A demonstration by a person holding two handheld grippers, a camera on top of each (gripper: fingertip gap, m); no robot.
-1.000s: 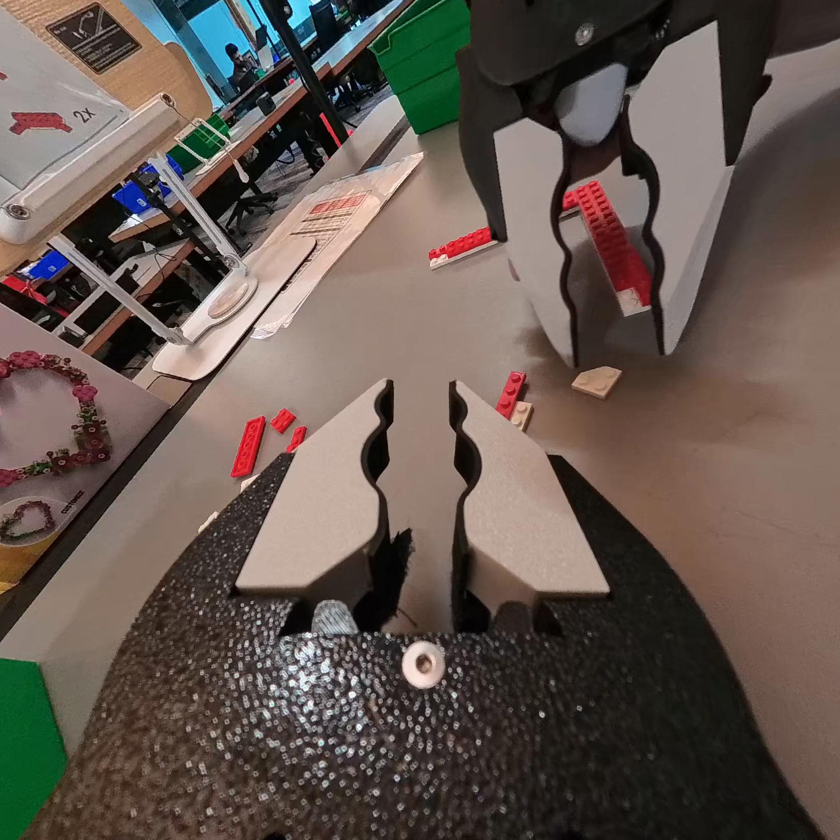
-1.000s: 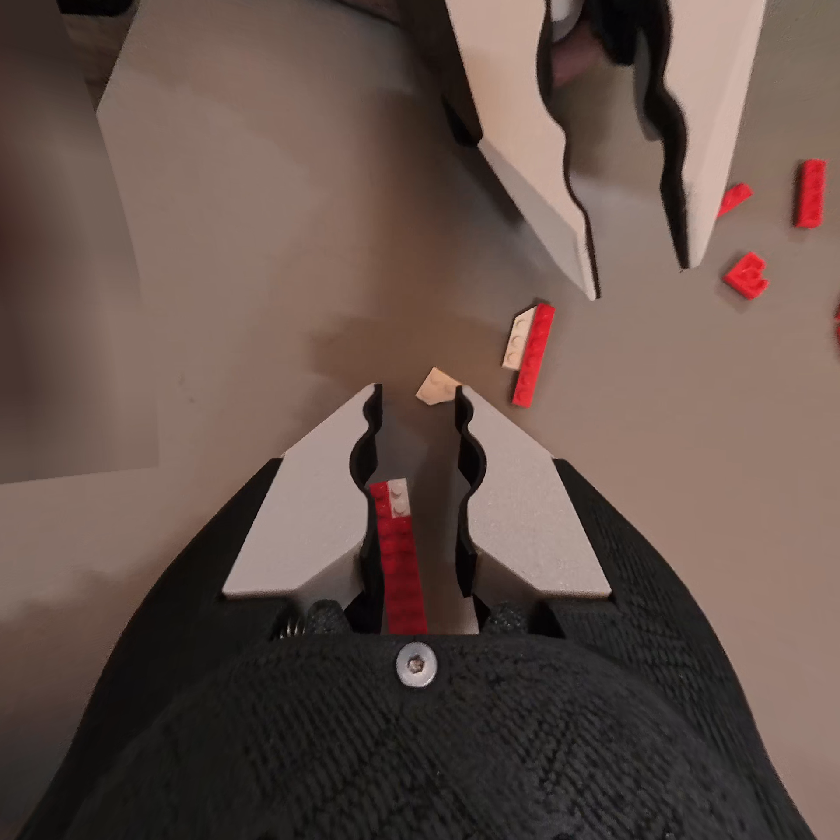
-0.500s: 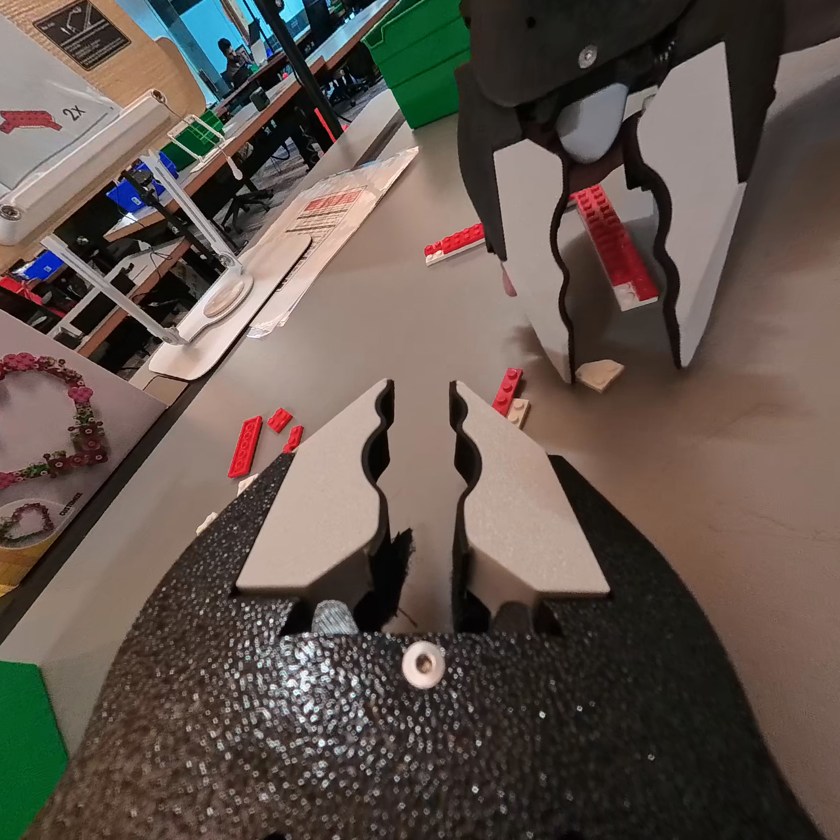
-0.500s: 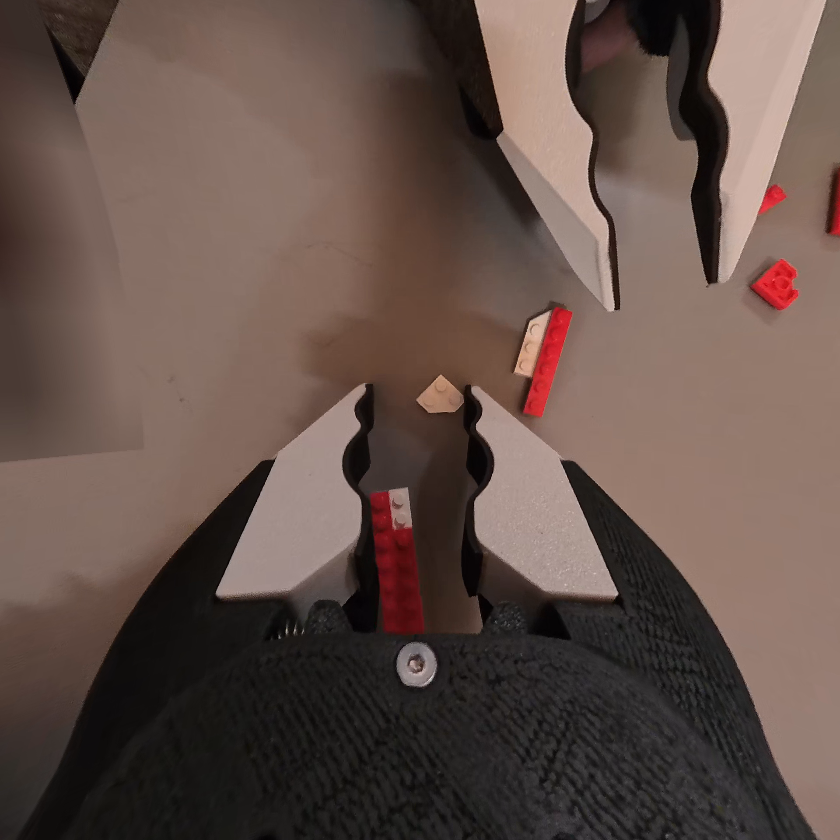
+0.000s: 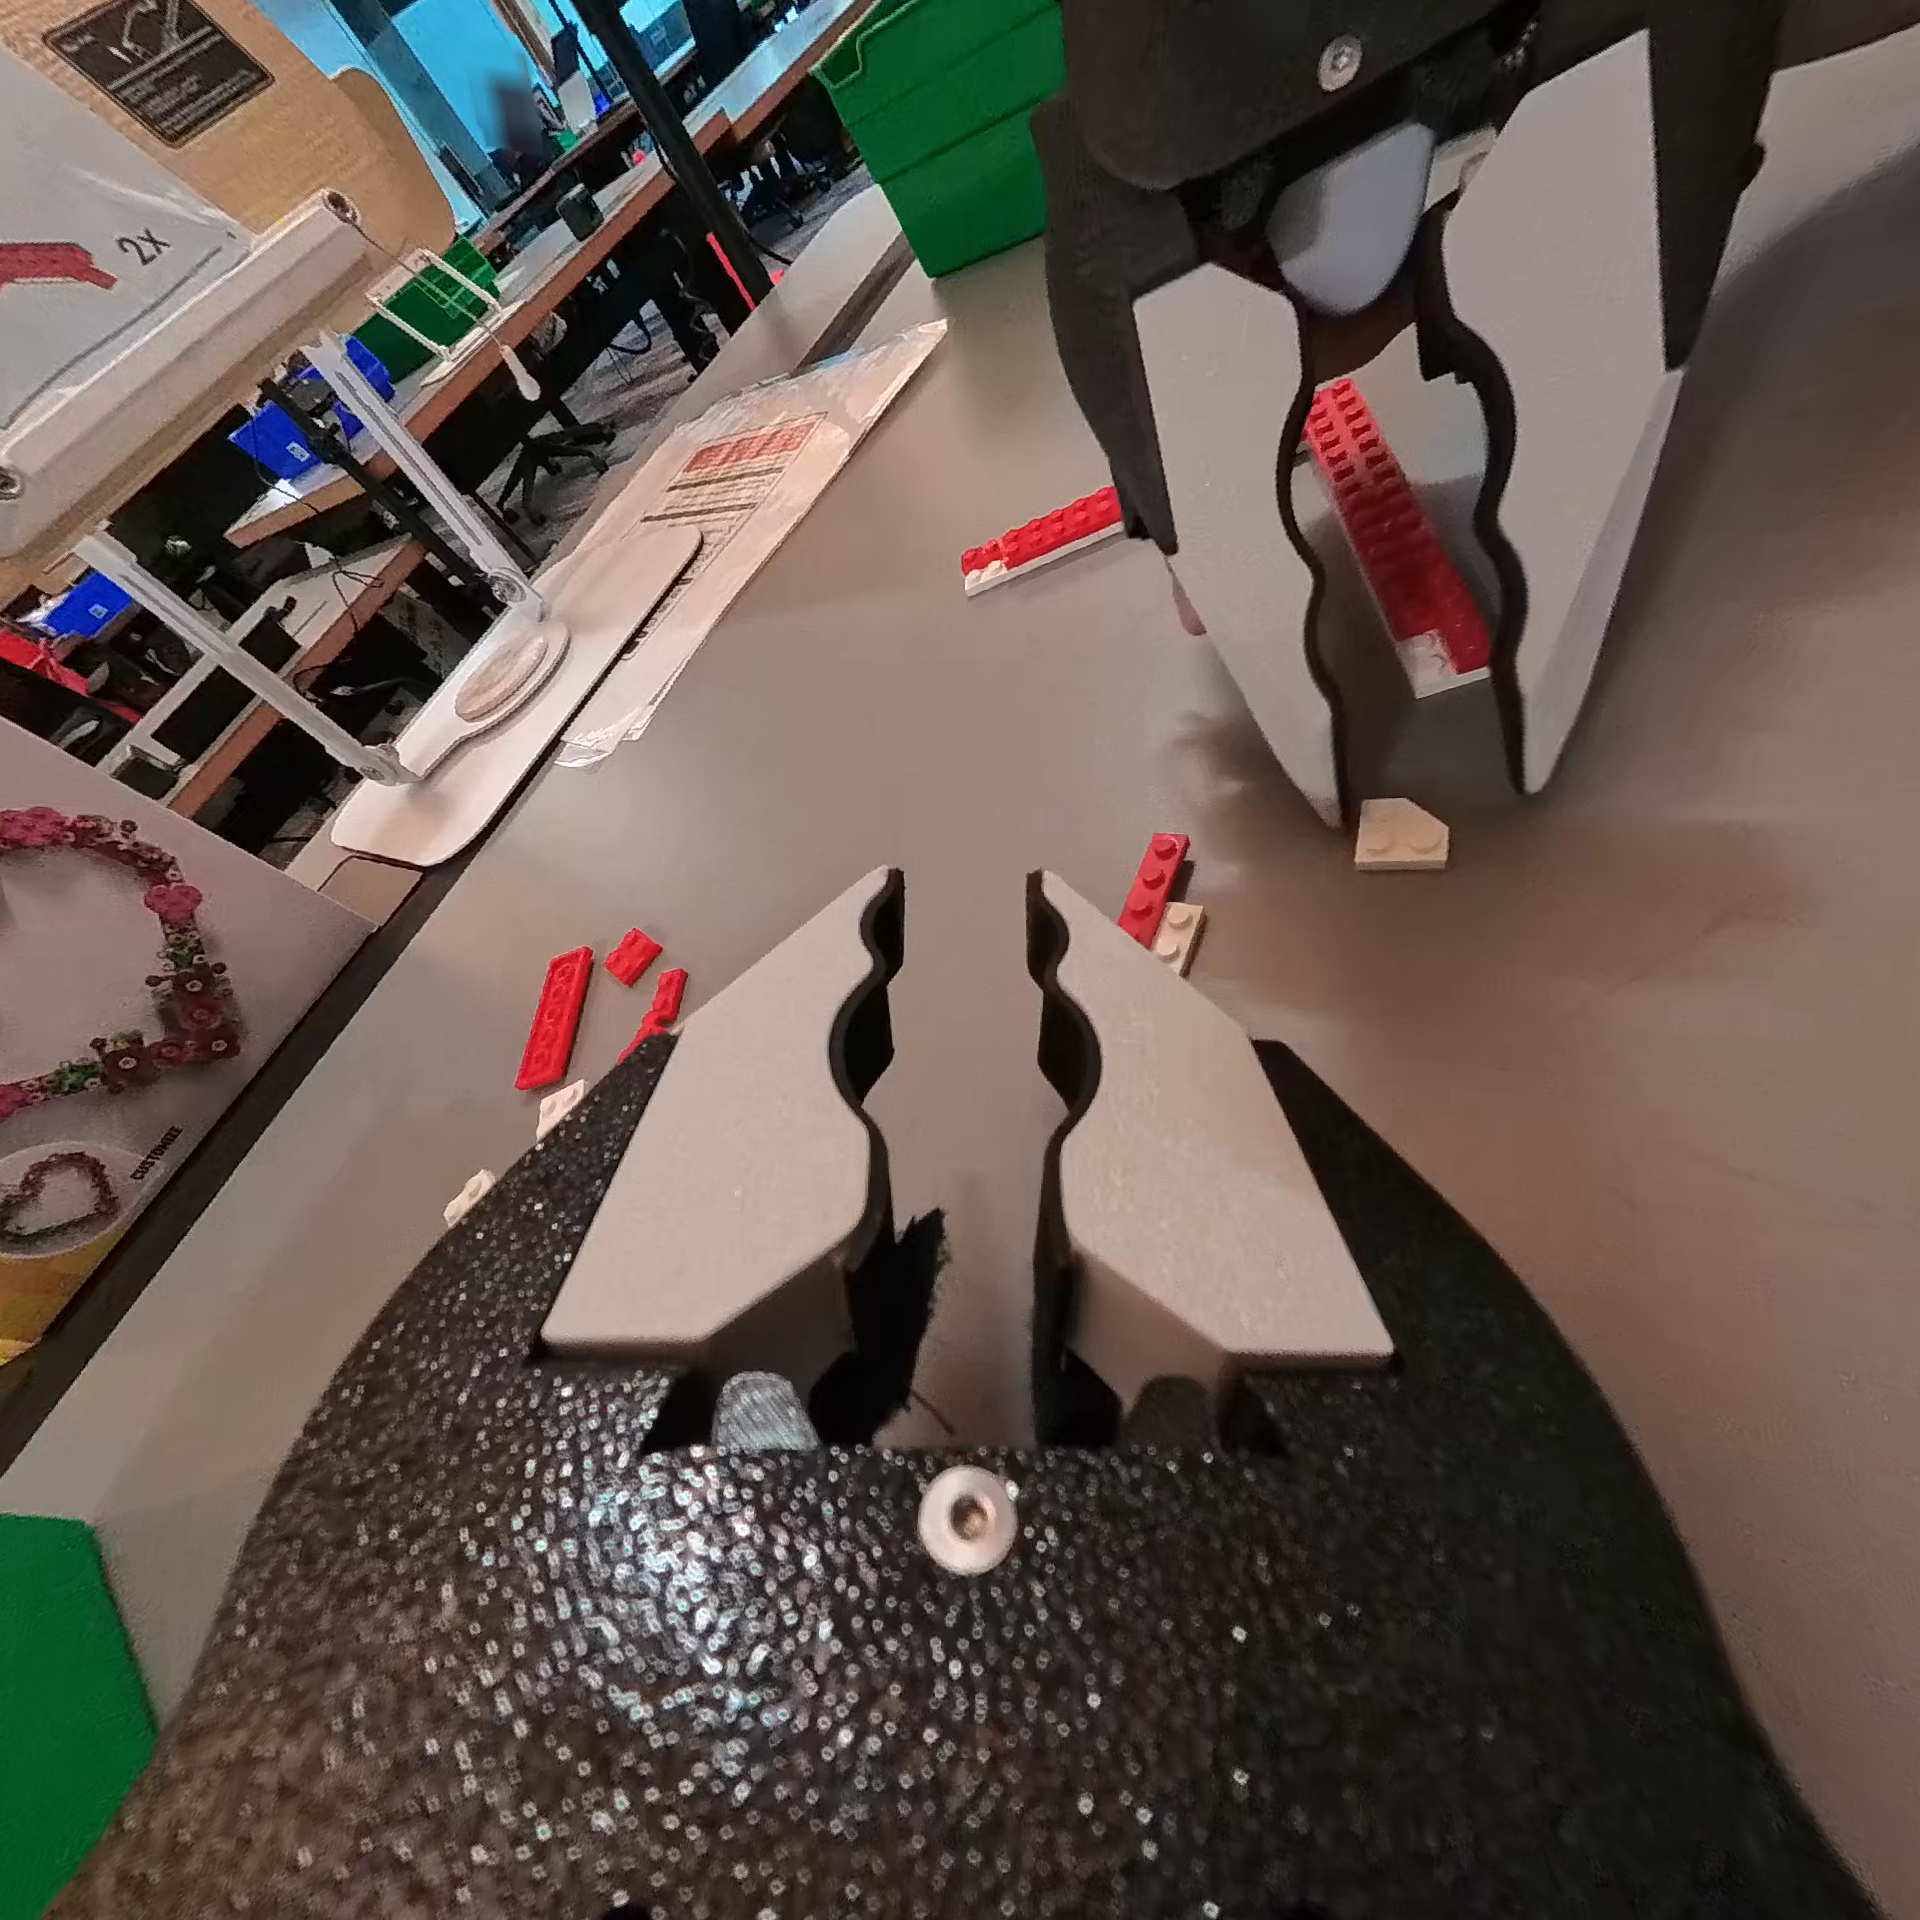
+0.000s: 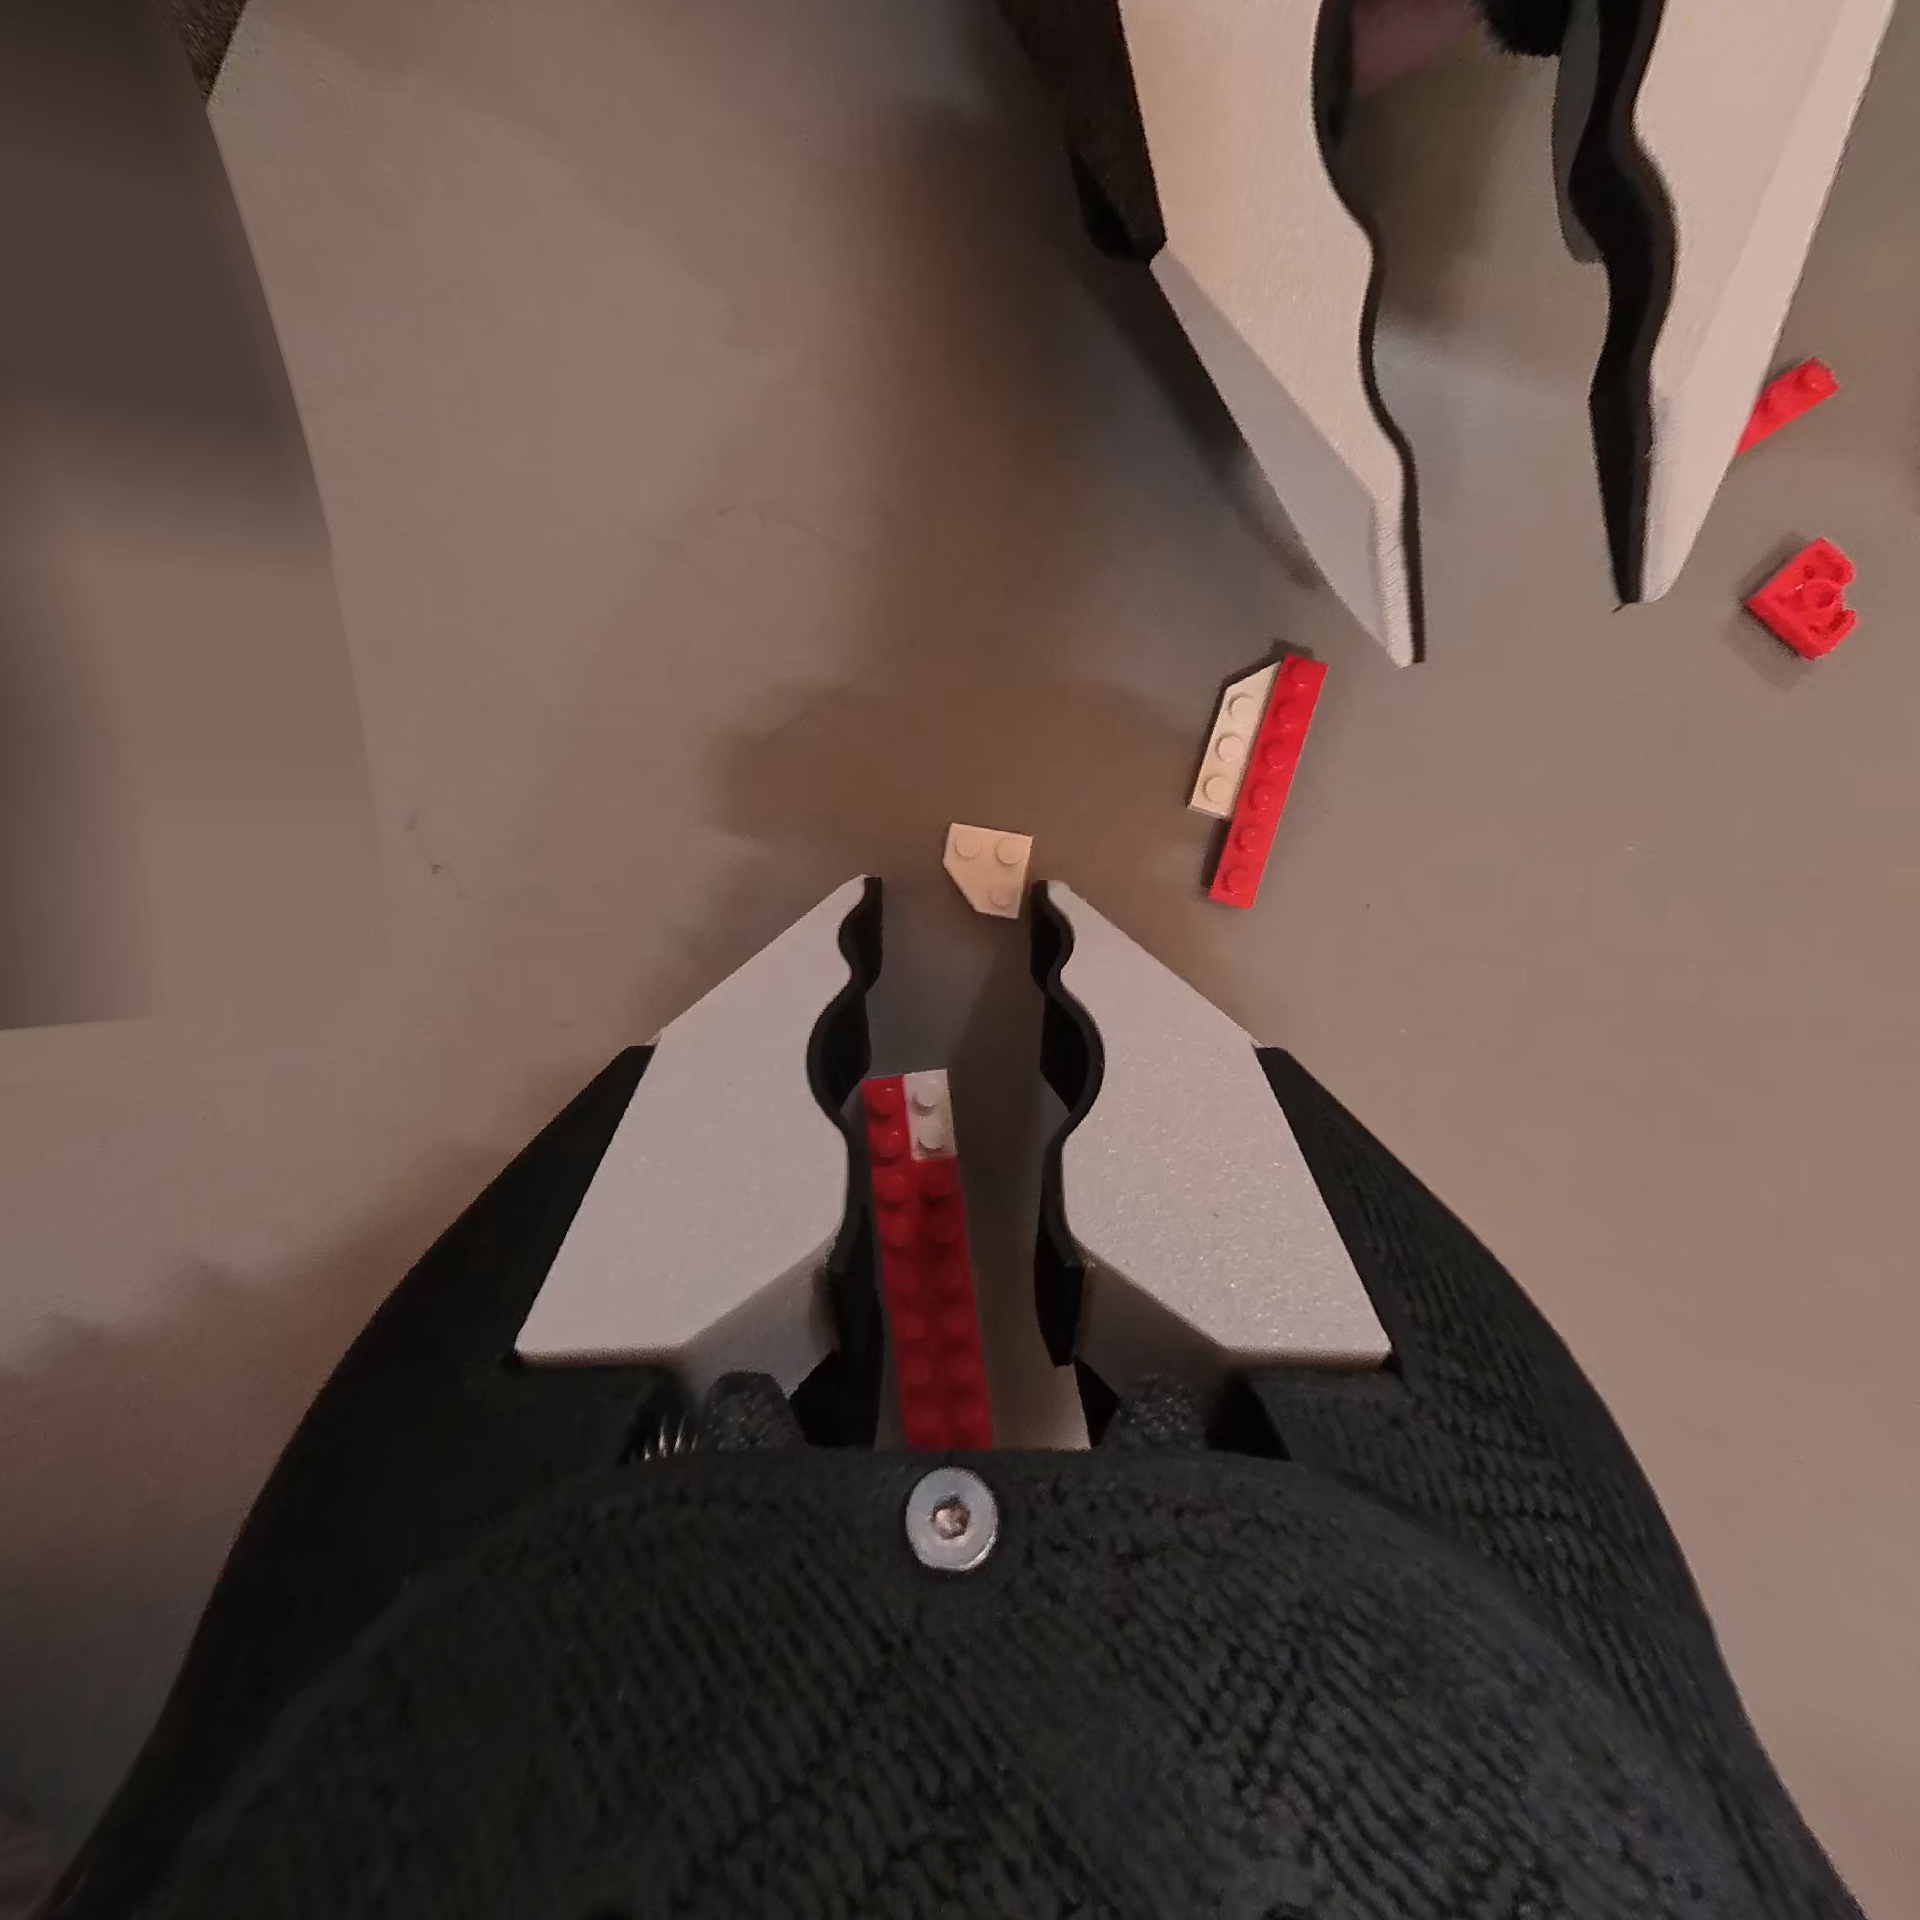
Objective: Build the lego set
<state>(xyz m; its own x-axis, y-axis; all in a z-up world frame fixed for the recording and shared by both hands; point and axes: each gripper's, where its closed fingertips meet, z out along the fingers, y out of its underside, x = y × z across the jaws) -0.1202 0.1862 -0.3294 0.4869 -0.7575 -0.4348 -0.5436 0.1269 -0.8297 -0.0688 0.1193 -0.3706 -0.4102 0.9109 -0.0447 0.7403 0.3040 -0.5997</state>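
In the left wrist view, the left gripper (image 5: 964,894) is seen low over the grey table (image 5: 1558,1143), with its two jaws standing apart and nothing held between them. Ahead of it, the right gripper (image 5: 1429,805) is pointed downward, its jaws also apart, and a small tan wedge plate (image 5: 1401,834) is lying on the table just at its tips. Behind these tips a long red plate assembly (image 5: 1387,530) with a white piece at its near end is seen on the table. A short red plate with a tan piece (image 5: 1162,902) is placed just beside the right finger of the left gripper. More red plates (image 5: 556,1018) are scattered to the left, near a box with a flower heart picture (image 5: 114,956). A second red and white assembly (image 5: 1044,535), a plastic bag (image 5: 727,499) and green bins (image 5: 945,114) are found farther back.

In the right wrist view, the right gripper (image 6: 954,891) is shown open, and the tan wedge plate (image 6: 987,868) is located just in front of the gap, close to the right fingertip; whether it is touched cannot be told. The long red assembly (image 6: 930,1257) is seen under the gap between the fingers. The left gripper (image 6: 1522,623) is visible at the upper right, open and empty, with the red and tan piece (image 6: 1257,774) below it and small red pieces (image 6: 1803,613) beside it.
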